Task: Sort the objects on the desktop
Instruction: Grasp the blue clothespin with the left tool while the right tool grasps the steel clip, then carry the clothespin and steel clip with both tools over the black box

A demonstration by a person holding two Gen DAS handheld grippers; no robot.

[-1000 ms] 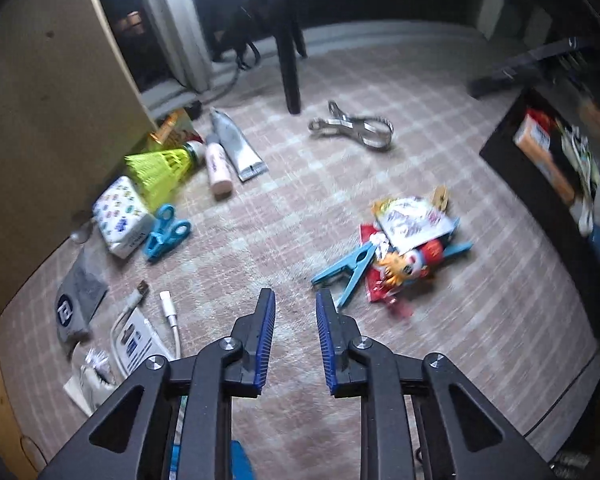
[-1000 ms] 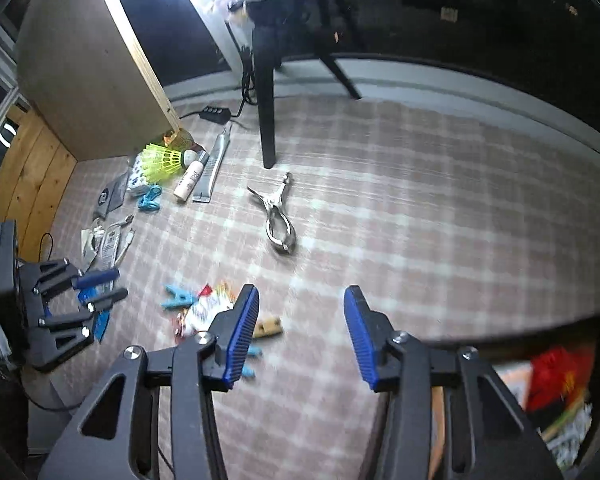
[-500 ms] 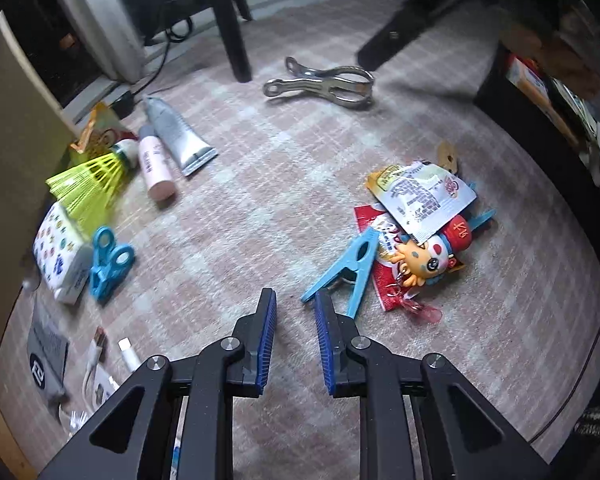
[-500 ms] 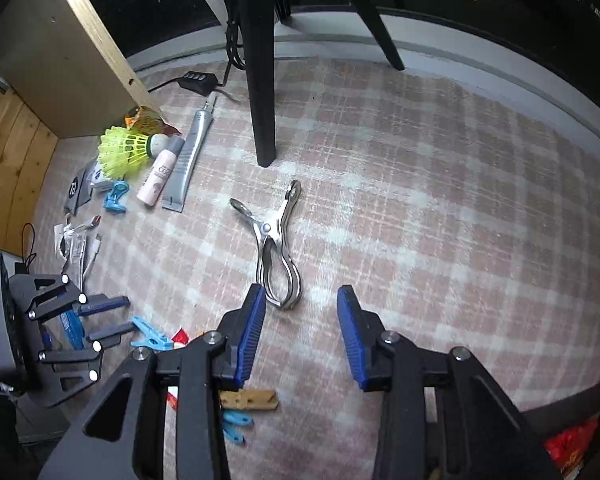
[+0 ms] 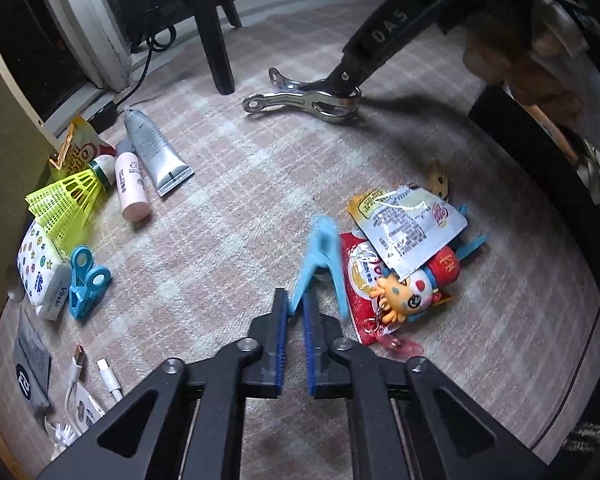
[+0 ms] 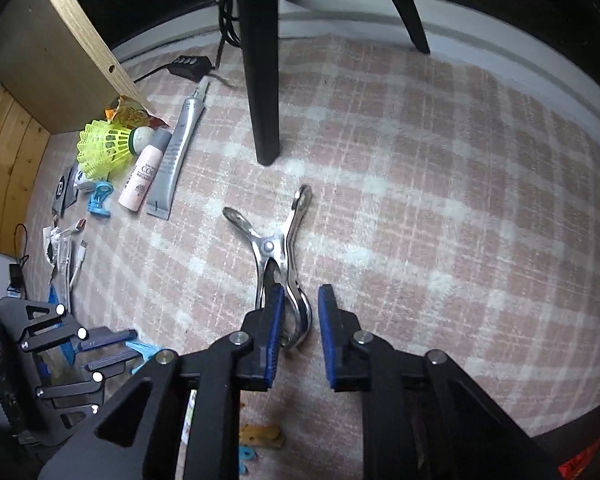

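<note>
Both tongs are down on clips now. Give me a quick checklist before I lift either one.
1. Left tongs shut on the light blue clothespin: ok, one handle end is pinched.
2. Right tongs gripping the metal clip: not ok, jaws closing, clip loop between them, right pad still clear.
3. Blue clothespin free of the snack packets: cannot tell, its other leg lies against the red packet.
4. Metal clip clear of the chair leg: ok, apart.
5. Left-side pile, shuttlecock and tubes: ok, away from both tongs.
6. Drop-off spot: cannot tell.
</note>
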